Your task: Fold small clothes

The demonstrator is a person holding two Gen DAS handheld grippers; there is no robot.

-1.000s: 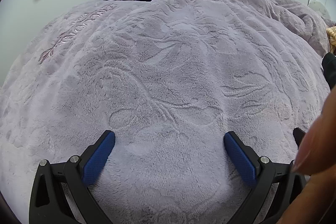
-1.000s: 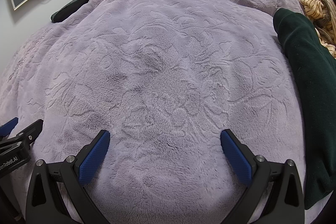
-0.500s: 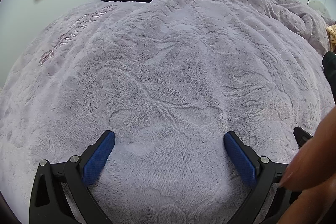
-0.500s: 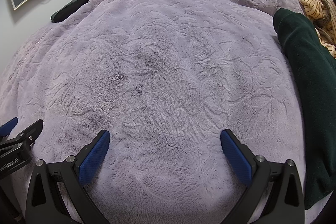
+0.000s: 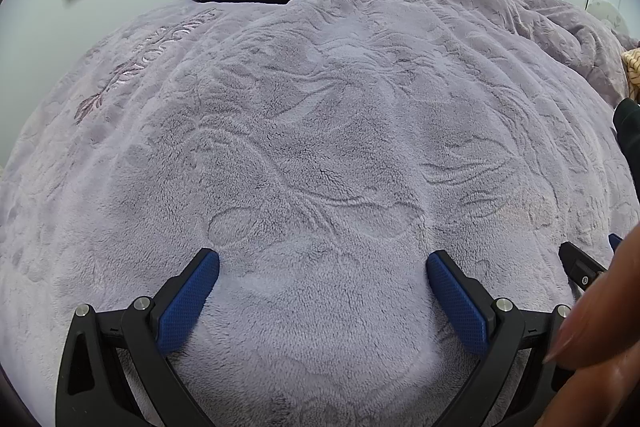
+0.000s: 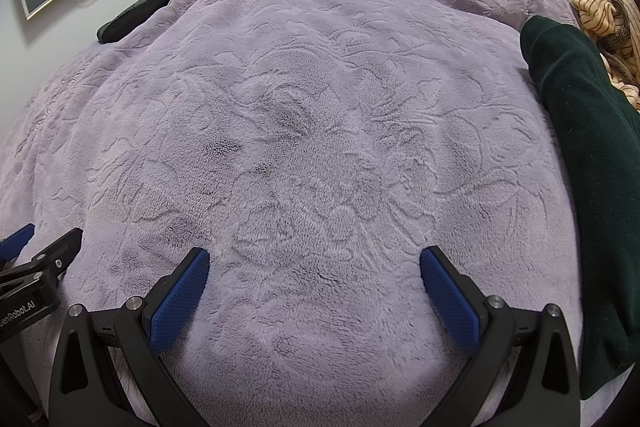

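Lilac plush fleece blanket [image 6: 320, 131], centre of both views: deep matt pile with embossed floral relief. Dark green garment [image 6: 580, 131], right edge of the right wrist view: matt, felt-like cloth with fine lint. Tan striped fabric [image 6: 600, 7], upper right: thin and crumpled. Left gripper [image 5: 322, 263] and right gripper [image 6: 314, 259], lower frame: matt black plastic arms, blue stippled rubbery pads, bright metal screws.

"enRobot.AI", partly cut, white print on left hand-held gripper [image 6: 36, 291] body.
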